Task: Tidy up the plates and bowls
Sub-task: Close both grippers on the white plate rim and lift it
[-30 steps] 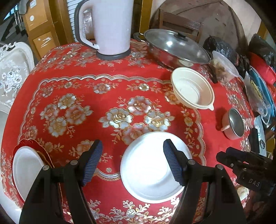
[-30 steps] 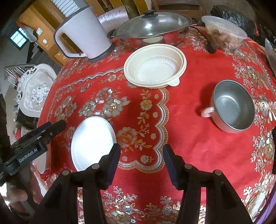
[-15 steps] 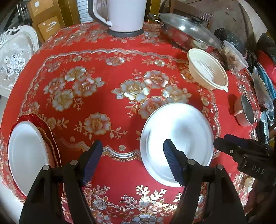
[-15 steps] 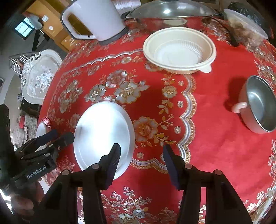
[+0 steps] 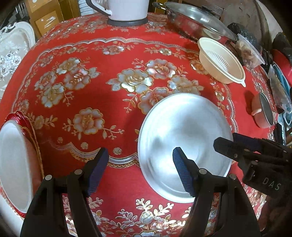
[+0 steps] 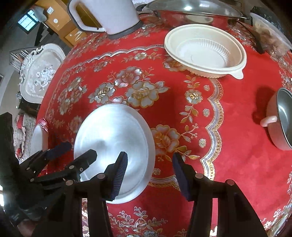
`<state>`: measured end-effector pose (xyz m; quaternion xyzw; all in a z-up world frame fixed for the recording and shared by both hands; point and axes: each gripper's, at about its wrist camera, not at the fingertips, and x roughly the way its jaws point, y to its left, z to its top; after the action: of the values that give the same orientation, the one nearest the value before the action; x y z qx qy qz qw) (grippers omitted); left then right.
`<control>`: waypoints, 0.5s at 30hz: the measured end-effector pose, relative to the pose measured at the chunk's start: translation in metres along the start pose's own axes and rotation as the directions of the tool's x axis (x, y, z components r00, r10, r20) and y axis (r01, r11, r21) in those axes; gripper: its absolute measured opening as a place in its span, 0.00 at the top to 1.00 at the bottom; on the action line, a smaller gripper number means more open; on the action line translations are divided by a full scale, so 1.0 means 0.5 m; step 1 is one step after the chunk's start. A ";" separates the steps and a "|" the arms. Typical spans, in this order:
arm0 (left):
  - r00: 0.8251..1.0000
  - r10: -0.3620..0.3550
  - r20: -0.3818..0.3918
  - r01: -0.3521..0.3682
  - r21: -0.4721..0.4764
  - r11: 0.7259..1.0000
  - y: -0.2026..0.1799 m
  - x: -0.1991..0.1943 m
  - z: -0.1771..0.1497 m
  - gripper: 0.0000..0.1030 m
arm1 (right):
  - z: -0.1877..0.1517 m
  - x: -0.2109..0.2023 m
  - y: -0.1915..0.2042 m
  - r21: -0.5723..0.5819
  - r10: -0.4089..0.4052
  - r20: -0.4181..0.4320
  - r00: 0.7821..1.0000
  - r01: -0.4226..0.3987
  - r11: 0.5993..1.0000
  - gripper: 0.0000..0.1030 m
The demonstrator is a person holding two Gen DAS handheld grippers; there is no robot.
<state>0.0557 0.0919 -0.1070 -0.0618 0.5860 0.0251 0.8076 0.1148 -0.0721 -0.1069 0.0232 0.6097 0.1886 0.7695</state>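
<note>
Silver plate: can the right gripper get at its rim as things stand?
Probably yes: the right gripper is open, empty, already straddling the silver plate's near edge; the left gripper crowds the opposite side.

Cut off by the frame's top: white electric kettle (image 5: pixel 127 9) at the bench's far edge. Partly hidden behind the right claw (image 6: pixel 149 175) fingers (image 6: pixel 119 173): near rim of the round silver metal plate (image 6: pixel 113 138). Cropped at the right edge: pink steel-lined bowl (image 6: pixel 281 118). Blurred, contents unreadable: clear plastic tub (image 5: pixel 250 51).
</note>
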 end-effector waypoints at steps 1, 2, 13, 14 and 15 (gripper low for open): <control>1.000 0.004 -0.003 -0.004 0.003 1.000 -0.002 0.004 0.000 0.30 | 0.000 0.005 0.001 -0.003 -0.001 -0.005 1.000 0.001 1.000 0.52; 1.000 0.007 -0.006 -0.007 0.005 1.000 -0.003 0.007 -0.001 0.30 | -0.001 0.007 0.002 -0.004 -0.001 -0.007 1.000 0.001 1.000 0.59; 1.000 0.019 -0.015 -0.018 0.033 0.999 -0.018 0.025 -0.001 0.34 | -0.007 0.018 -0.007 0.004 0.001 -0.020 1.000 -0.001 1.000 0.80; 1.000 0.018 -0.013 -0.017 0.034 0.999 -0.019 0.026 -0.001 0.38 | -0.007 0.019 -0.006 0.002 0.003 -0.021 1.000 -0.003 1.000 0.82; 1.000 0.017 -0.013 -0.016 0.036 0.999 -0.020 0.027 -0.002 0.49 | -0.008 0.018 -0.005 0.001 0.005 -0.019 1.000 -0.005 1.000 0.85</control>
<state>0.0601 0.0813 -0.1196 -0.0424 0.5922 0.0207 0.8044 0.1134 -0.0722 -0.1167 0.0232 0.6169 0.1903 0.7633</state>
